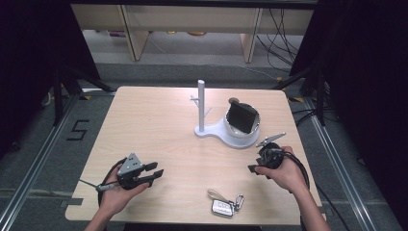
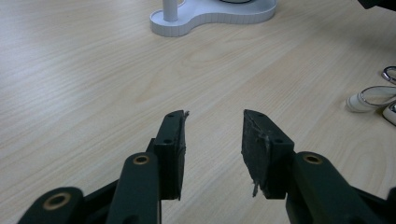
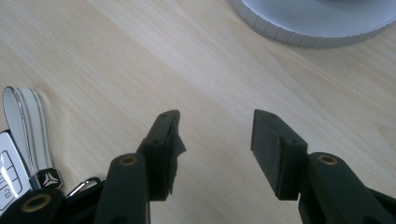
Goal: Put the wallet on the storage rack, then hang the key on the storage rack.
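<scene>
A silver car key fob [image 1: 222,207] with a white strap and a metal clip lies near the table's front edge, between my two hands. My left gripper [image 1: 158,169] rests low at the front left and points right; in the left gripper view its jaws [image 2: 212,116] stand open over bare wood. The fob's strap [image 2: 371,97] lies off to its right. My right gripper [image 1: 255,171] hovers at the front right, angled down and to the left. In the right gripper view its jaws [image 3: 215,114] are open with nothing between them, and the key fob [image 3: 9,175] and its strap [image 3: 25,121] lie at the lower left.
A white stand [image 1: 226,131] sits at the middle back of the table. It has an upright post [image 1: 201,103] with small hooks and a round dish holding a dark object [image 1: 242,117]. Its base [image 2: 205,14] shows ahead of the left gripper, and its rim [image 3: 317,23] ahead of the right one.
</scene>
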Demonstrator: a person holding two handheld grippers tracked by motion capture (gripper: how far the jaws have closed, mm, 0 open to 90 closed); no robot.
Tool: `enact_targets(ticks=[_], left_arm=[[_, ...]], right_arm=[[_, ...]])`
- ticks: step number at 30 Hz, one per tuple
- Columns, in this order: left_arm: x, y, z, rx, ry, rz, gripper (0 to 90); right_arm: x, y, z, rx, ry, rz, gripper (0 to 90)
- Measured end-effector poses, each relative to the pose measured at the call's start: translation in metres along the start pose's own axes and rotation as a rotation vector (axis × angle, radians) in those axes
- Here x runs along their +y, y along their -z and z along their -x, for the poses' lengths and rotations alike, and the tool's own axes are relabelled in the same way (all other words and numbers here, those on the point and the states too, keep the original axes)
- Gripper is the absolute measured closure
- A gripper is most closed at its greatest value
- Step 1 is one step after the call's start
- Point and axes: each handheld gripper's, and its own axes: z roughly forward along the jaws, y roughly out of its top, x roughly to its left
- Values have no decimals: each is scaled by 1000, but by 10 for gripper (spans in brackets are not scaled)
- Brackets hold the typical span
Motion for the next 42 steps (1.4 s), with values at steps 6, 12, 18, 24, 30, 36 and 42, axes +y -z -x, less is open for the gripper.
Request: enact_targets(ticks=[6, 12, 18, 24, 30, 36, 42], left_arm=[[2, -1, 5, -21, -6, -2, 586], [9, -6, 15, -60, -27, -4, 575], [26, -17, 35, -134, -76, -17, 546], [38, -30, 55, -221, -124, -43, 535], [45, -49, 78, -304, -186, -76, 530], [47, -67, 97, -376, -213, -110, 508], [45, -74, 104, -395, -227, -123, 534]], right_arm=[[-3, 4, -1, 22, 18, -1, 524], [-9, 1, -4, 36, 17, -8, 524], [-18, -1, -9, 46, 5, -6, 525], [-26, -1, -15, 59, 1, 4, 527], [-31, -2, -17, 63, -1, -1, 532], [-33, -3, -22, 94, -3, -48, 676], [-41, -5, -31, 125, 23, -129, 842]])
